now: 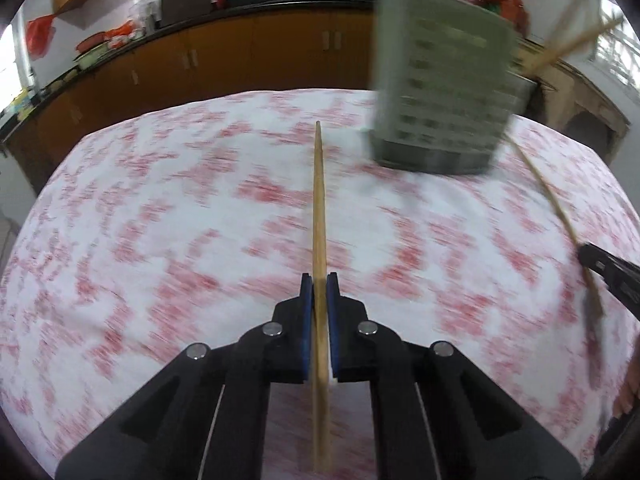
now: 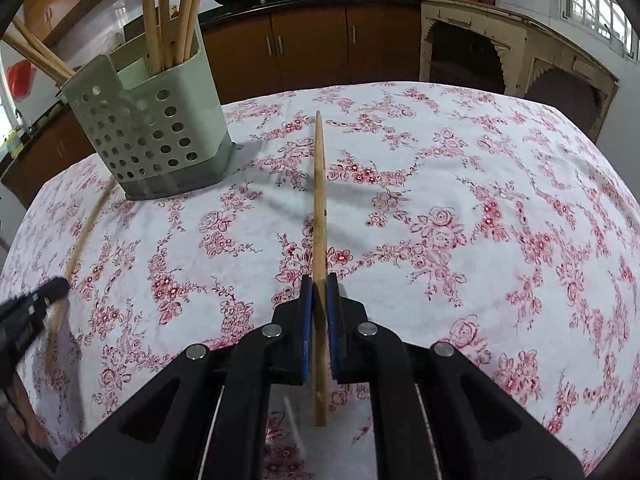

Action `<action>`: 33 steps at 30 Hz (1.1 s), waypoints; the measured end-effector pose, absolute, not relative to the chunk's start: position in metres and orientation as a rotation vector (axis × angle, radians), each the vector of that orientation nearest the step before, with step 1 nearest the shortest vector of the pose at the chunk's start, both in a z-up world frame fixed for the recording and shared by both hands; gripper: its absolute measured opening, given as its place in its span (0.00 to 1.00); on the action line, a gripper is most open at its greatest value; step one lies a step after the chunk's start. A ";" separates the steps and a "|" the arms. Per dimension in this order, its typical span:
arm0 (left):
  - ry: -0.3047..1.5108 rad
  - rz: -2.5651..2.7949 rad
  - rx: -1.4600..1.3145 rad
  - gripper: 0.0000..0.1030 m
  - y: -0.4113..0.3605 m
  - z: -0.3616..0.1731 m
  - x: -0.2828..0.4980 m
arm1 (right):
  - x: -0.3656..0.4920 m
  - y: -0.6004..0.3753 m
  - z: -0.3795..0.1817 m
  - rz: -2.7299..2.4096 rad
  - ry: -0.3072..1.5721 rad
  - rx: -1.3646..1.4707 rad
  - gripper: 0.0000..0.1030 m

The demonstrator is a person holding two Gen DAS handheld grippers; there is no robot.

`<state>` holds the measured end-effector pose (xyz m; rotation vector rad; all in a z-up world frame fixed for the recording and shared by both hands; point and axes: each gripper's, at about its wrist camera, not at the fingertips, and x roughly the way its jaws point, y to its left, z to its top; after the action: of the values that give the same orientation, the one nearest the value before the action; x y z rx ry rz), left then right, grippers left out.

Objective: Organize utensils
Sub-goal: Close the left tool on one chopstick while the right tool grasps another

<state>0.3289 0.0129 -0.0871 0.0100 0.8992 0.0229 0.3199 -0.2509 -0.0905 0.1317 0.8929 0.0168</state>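
Both tools are seen clamped on chopsticks: the left tool (image 1: pixel 319 280) on one wooden chopstick (image 1: pixel 319 208), the right tool (image 2: pixel 319 280) on another chopstick (image 2: pixel 319 184). A floral-clothed counter (image 2: pixel 480 200) is spread beneath. On it stands a perforated green holder (image 2: pixel 148 128), in which several chopsticks (image 2: pixel 168 20) are held upright.

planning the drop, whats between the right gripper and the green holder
Only bare floral tablecloth between the right gripper and the green perforated plastic holder, per the right wrist view.
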 end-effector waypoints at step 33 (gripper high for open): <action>0.896 -0.021 -0.035 0.22 0.043 -0.085 0.342 | 0.327 -0.250 -0.092 0.013 0.875 0.096 0.08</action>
<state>0.3424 0.0433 -0.0851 -0.0346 0.8962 -0.0207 0.3269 -0.2502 -0.0918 0.0964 0.8751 0.0131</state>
